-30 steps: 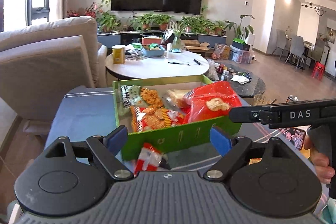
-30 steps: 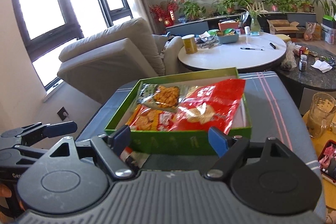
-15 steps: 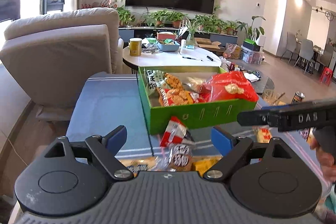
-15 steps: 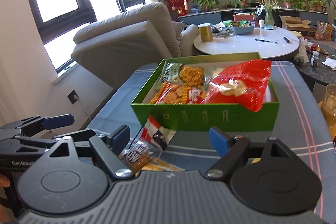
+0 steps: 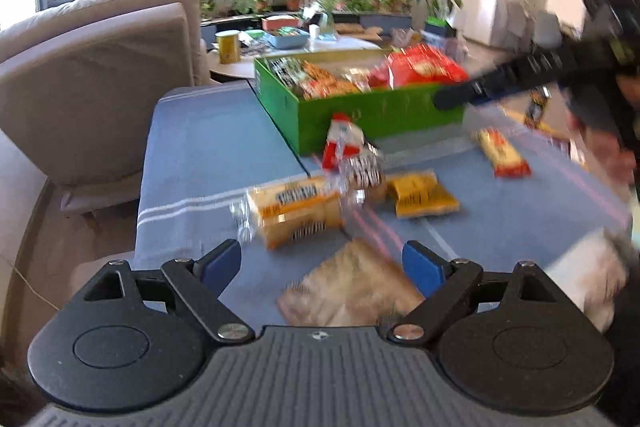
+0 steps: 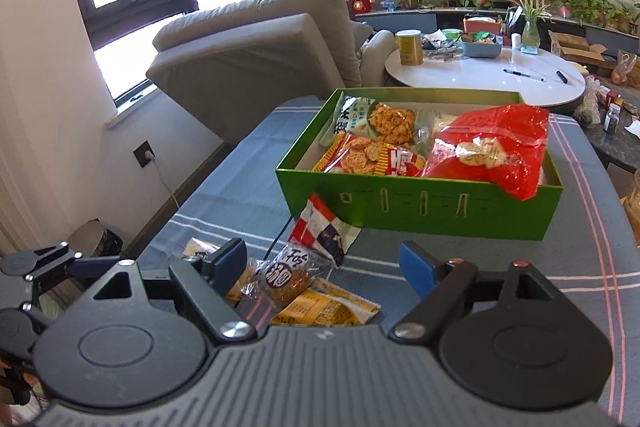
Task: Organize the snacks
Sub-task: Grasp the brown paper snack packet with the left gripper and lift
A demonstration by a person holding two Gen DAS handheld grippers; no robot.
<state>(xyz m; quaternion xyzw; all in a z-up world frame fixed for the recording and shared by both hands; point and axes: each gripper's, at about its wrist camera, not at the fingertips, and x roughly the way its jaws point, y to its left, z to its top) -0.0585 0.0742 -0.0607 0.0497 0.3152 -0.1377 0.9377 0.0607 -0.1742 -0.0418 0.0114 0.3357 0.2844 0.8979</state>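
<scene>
Snacks scattered on blue cloth (image 5: 192, 163) before both grippers. Left gripper (image 5: 322, 263) held wide, nothing clamped; brown packet (image 5: 352, 287) seen just below between its fingers, orange pack (image 5: 296, 207) beyond. Right gripper (image 6: 322, 263) likewise spread wide and empty; round cake packet (image 6: 284, 277) and yellow sachet (image 6: 324, 309) seen between its fingers. Red-white packet (image 6: 324, 227) propped against green box (image 6: 420, 207). Box filled with red bag (image 6: 492, 151) and cracker bags (image 6: 372, 155).
</scene>
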